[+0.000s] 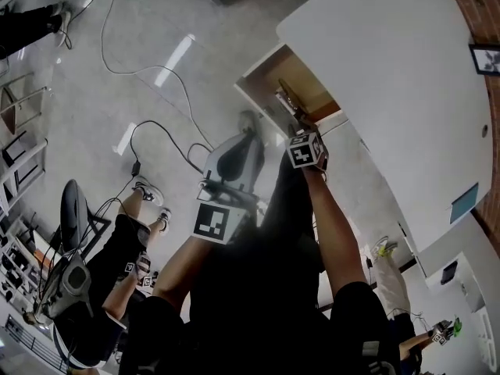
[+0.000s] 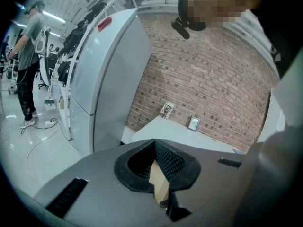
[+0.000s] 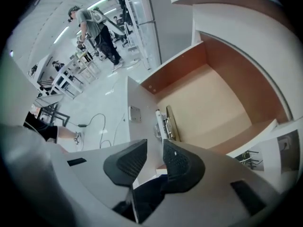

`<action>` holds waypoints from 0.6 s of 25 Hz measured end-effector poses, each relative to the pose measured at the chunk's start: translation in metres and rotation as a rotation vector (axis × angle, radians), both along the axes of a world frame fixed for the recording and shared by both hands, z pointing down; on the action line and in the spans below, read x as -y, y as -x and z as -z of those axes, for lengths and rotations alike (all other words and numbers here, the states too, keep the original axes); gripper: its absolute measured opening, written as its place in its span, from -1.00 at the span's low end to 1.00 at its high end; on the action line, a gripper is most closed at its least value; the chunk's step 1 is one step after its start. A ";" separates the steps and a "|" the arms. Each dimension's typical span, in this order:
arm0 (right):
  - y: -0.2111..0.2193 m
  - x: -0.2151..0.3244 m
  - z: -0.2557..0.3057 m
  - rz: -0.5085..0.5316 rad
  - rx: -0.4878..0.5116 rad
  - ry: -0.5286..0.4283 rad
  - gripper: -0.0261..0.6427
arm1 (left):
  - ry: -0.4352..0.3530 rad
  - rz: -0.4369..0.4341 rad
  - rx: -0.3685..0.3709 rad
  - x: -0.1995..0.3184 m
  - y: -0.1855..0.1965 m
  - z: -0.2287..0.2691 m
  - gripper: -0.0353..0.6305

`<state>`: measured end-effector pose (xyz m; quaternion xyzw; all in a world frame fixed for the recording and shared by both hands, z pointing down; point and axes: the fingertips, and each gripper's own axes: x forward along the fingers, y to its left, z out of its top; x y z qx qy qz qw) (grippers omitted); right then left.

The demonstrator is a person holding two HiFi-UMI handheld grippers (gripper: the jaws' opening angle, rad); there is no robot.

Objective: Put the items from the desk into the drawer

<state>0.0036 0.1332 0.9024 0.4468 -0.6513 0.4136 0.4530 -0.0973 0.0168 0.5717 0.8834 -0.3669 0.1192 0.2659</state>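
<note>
One broad white desk (image 1: 406, 76) fills the head view's upper right, with a pale fridge (image 2: 104, 79) and brick wall (image 2: 213, 79) beyond it. Dark sleeves and forearms block the lower head view. Below the desk's edge the drawer (image 3: 213, 98) stands open, tan inside. A slim olive-and-metal item (image 3: 168, 122) lies along its side wall. The right gripper (image 3: 155, 145) hangs just short of it, jaws slightly apart and empty. The left gripper (image 2: 154, 143) has its tips together – a tan patch shows behind them, unidentifiable.
</note>
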 end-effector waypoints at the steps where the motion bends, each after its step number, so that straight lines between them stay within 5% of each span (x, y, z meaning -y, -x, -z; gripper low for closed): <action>1: 0.002 -0.001 0.012 -0.007 0.011 -0.006 -0.63 | -0.004 0.001 0.000 -0.001 0.000 0.007 -0.90; 15: -0.033 0.066 0.209 -0.108 0.092 -0.312 -0.89 | -0.157 0.084 -0.052 0.008 -0.003 0.120 -0.90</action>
